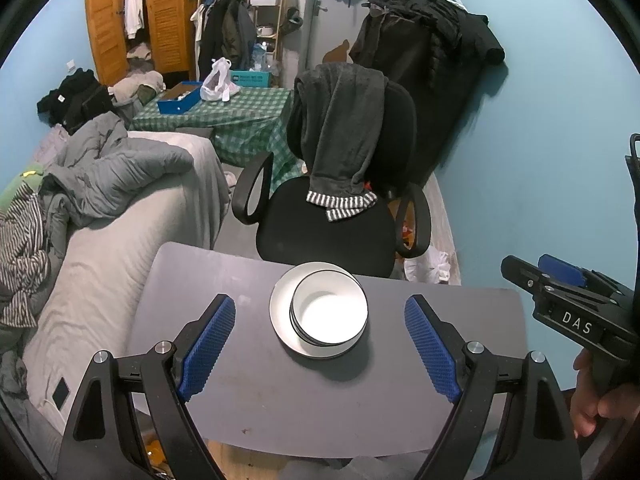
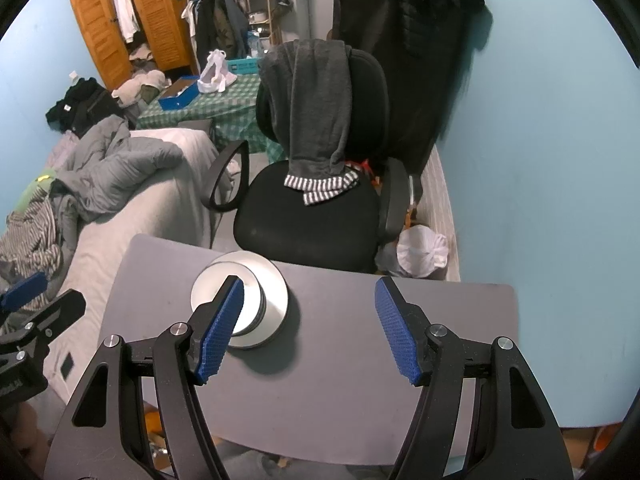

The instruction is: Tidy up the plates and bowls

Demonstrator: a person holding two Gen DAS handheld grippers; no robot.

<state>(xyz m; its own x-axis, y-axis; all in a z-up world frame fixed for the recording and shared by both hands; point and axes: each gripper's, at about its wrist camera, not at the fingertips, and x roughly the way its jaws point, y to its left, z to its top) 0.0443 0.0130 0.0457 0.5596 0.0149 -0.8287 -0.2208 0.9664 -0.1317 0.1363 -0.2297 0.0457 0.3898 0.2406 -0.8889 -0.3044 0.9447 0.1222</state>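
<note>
Visibly, both grippers (image 1: 320,344) (image 2: 310,328) gape empty over one plate (image 1: 282,320) bearing stacked bowls (image 1: 328,312).

I see even indoor light, white glare inside the stacked white bowls (image 1: 334,314), soft shadows lower right, and fisheye-bent black corners.

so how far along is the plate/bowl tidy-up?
Looks mostly done: the bowls sit nested in one stack on the plate, on the grey table. Nothing in hand: left gripper and right gripper are both open above the table, holding nothing. No other dishes in view, so nothing visibly left to stack.
</note>
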